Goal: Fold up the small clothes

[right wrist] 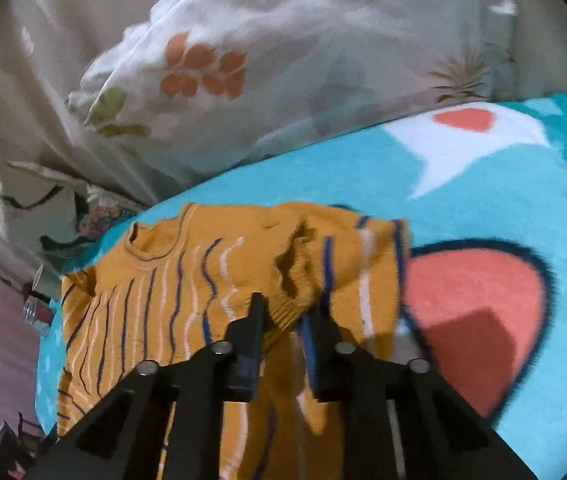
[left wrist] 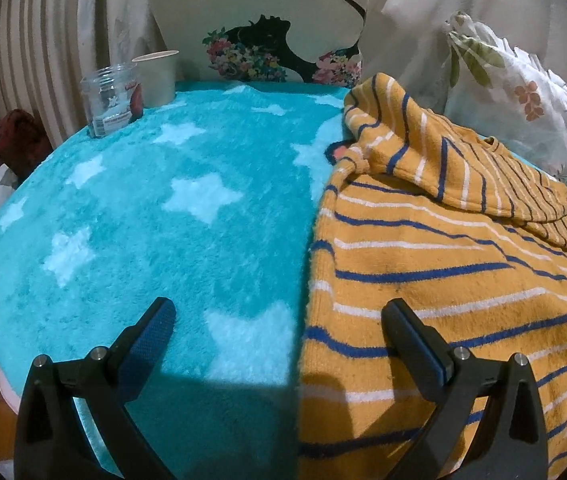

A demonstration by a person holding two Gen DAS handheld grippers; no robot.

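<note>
The orange knit sweater w/ blue & white stripes (left wrist: 443,264) lay on the fluffy teal blanket w/ white stars (left wrist: 171,216), one part folded over. The left gripper (left wrist: 279,320) was wide open, holding nothing, one finger over the sweater. The right gripper (right wrist: 283,312) pinched a bunched bit of sweater.

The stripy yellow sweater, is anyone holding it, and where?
Yes. The right gripper is shut on the striped sweater, pinching a bunched ribbed edge, probably a sleeve cuff. The left gripper is open and holds nothing.
</note>
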